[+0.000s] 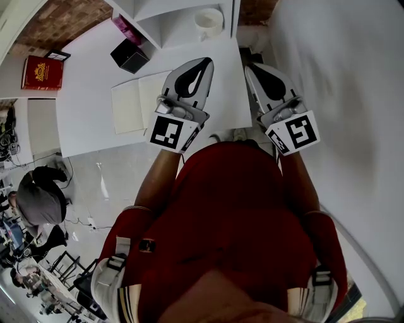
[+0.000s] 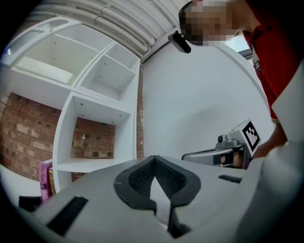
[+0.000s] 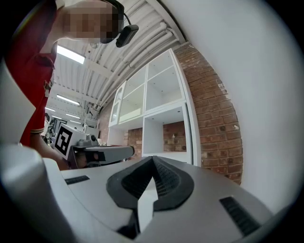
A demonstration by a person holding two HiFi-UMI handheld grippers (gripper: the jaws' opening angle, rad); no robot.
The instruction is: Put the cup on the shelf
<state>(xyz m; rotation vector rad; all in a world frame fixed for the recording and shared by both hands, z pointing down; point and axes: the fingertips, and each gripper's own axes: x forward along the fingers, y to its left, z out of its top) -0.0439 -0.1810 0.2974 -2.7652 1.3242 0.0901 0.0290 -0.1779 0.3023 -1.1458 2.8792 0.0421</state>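
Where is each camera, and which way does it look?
Head view: on the person's head, looking steeply down at the table, cup on the shelf, red shirt, left gripper and right gripper.
Left gripper view: on the left gripper, looking along its shut jaws at the shelf and white wall; right gripper and red shirt at right.
Right gripper view: on the right gripper, looking along its shut jaws at the shelf and brick wall; left gripper at left.
Both gripper views share the shelf and the other gripper.
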